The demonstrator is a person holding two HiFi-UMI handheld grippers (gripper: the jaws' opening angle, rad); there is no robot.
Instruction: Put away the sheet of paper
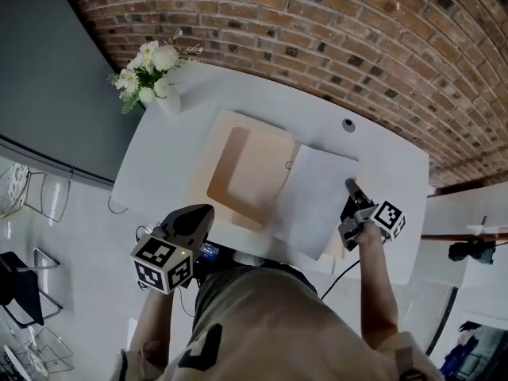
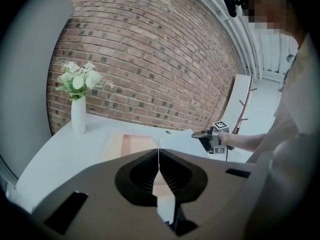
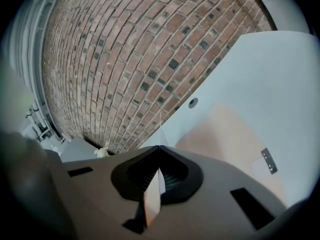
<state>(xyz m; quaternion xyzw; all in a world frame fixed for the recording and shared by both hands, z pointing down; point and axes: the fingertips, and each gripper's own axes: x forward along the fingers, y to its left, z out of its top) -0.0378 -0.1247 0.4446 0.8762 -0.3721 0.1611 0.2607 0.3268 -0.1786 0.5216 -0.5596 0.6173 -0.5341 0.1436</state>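
Observation:
A white sheet of paper lies tilted over the right half of an open beige folder on the white table. My right gripper is shut on the sheet's right edge. In the right gripper view the paper shows edge-on between the closed jaws of that gripper, with the folder beyond. My left gripper hovers at the table's near edge, left of the sheet, shut and holding nothing. From the left gripper I see the folder, the sheet and the right gripper.
A white vase of flowers stands at the table's far left corner, also seen as the vase in the left gripper view. A round cable hole sits near the far edge. A brick wall runs behind. A metal clip lies on the folder.

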